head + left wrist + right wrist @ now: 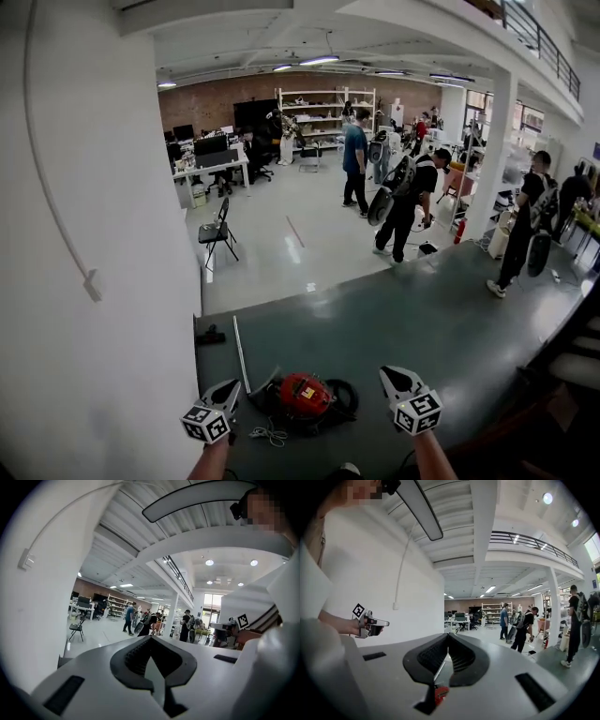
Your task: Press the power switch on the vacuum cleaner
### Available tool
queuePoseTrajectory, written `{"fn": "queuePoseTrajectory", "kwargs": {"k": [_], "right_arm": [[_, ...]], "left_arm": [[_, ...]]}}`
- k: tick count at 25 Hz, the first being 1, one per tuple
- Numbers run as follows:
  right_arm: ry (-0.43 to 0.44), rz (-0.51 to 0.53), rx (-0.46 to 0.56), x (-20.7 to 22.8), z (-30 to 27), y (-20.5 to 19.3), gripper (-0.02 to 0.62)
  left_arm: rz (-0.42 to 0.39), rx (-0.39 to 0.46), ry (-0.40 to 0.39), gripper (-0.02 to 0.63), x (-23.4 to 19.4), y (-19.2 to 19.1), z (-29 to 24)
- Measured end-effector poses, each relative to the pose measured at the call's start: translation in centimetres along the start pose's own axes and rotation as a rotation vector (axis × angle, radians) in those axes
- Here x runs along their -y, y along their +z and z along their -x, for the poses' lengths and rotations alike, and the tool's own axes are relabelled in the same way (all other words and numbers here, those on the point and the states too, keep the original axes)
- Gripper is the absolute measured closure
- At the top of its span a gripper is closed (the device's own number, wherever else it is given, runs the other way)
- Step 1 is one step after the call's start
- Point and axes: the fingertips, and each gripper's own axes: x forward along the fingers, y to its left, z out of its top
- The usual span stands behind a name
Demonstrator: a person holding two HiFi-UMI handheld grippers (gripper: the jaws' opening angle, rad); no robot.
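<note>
The red vacuum cleaner (305, 396) lies on the dark floor mat just below me, between my two grippers. A sliver of its red body (440, 694) shows through the gap under the right gripper's jaws. My left gripper (231, 388) hovers at the vacuum's left end, raised off the floor, jaws shut with nothing in them (151, 637). My right gripper (392, 376) hangs to the vacuum's right, also shut and empty (449, 634). Neither touches the vacuum. The power switch cannot be made out.
A white wall (84, 234) fills the left. A metal wand (241, 353), black hose (345, 397) and white cord (270, 433) lie around the vacuum. A small black object (210, 335) sits by the wall. Steps (572, 366) rise at right. People (410, 202) stand beyond.
</note>
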Motion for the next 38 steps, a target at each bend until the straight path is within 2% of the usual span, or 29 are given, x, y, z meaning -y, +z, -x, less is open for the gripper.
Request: {"fn": "queuePoseTrajectory", "kwargs": {"k": [4,8,11,14,16,18,20,22,27,30,38], "right_arm": [[-0.064,-0.030,-0.033,3.8,0.9,-1.9,0.584],[-0.076,-0.073,-0.078,5.8,1.2,-4.1,0.584],[-0.047,-0.105,-0.107,5.3,0.3,-6.2,0.584],[-0.014,-0.119,-0.129,4.4,-0.9,-8.0,0.584],[0.008,-0.123,-0.133,3.6,-1.5,-8.4,0.584],[0.043,-0.125,-0.123,2.6,-1.7,-8.2,0.584],[0.085,-0.113,-0.114,1.4,-1.8,-7.9,0.584],[0.118,-0.102,-0.118,0.6,-1.9,-8.2,0.584],[0.171,-0.231,-0.127,-0.5,-1.6,-8.3,0.584],[0.210,-0.239,-0.102,-1.1,-1.0,-7.4,0.584],[0.222,-0.189,-0.146,1.3,-0.6,-10.4,0.584]], "left_arm": [[0.013,-0.029,0.061,0.601,-1.8,-2.3,0.1],[0.034,-0.067,0.058,0.601,-0.4,-4.4,-0.5],[0.061,-0.098,0.032,0.601,1.1,-6.2,-2.2],[0.038,-0.131,-0.004,0.601,3.2,-7.7,-4.3],[0.022,-0.154,-0.029,0.600,4.6,-8.4,-5.8],[0.052,-0.168,-0.053,0.600,6.1,-8.9,-7.2],[0.071,-0.167,-0.079,0.601,8.2,-8.8,-8.4],[0.056,-0.165,-0.107,0.600,10.3,-8.8,-9.5],[0.009,-0.125,-0.230,0.600,15.6,-8.9,-11.9],[-0.028,-0.109,-0.278,0.600,18.6,-8.8,-12.7],[0.017,-0.163,-0.272,0.600,21.0,-11.7,-17.1]]}}
